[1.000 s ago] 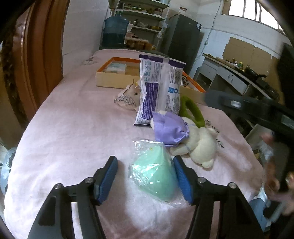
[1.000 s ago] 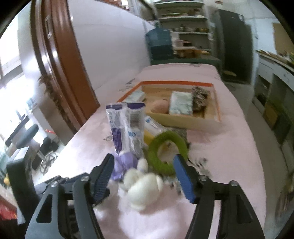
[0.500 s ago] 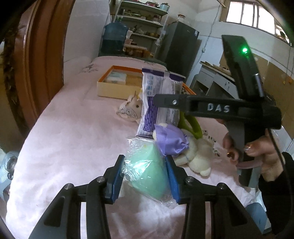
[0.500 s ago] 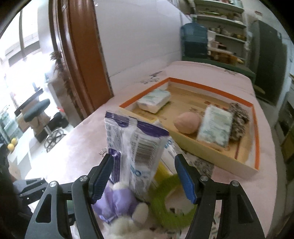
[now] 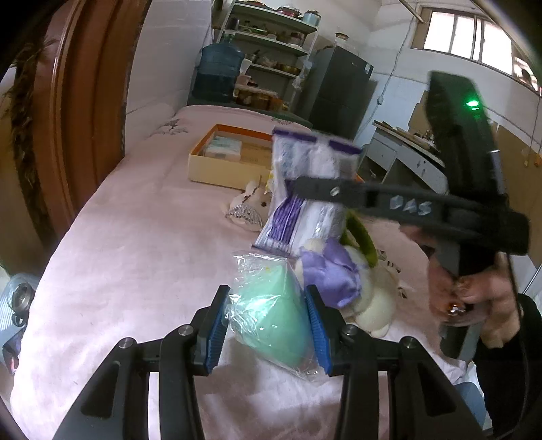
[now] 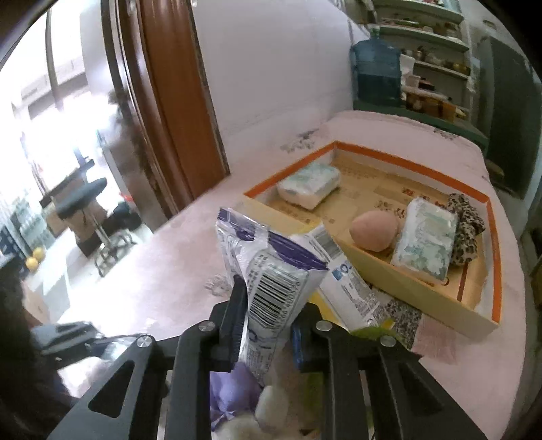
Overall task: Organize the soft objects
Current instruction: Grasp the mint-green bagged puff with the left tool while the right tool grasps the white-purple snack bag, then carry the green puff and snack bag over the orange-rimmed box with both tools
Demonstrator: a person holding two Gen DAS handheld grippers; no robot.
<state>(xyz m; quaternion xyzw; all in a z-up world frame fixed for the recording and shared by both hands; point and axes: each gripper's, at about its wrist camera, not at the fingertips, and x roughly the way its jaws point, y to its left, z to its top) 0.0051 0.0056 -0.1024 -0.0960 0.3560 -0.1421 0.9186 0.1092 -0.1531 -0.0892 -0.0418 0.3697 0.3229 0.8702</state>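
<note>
your right gripper [image 6: 267, 325] has just closed on the white-purple packet [image 6: 271, 287] near the tray [image 6: 420, 298], left gripper [image 5: 267, 333] clamps the bagged green sponge [image 5: 271, 321], so both look ready for transfer.

Beyond the bed we see a blue water jug [image 5: 219, 72] beside cluttered shelves [image 5: 271, 44] and a dark fridge [image 5: 338, 91] — and a wooden door frame [image 6: 169, 111] at the left

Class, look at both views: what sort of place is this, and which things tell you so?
Probably a lived-in home, a kitchen or storage room: open shelves of pots and jars, a large blue water jug, a dark fridge, and a pink cloth-covered table.
</note>
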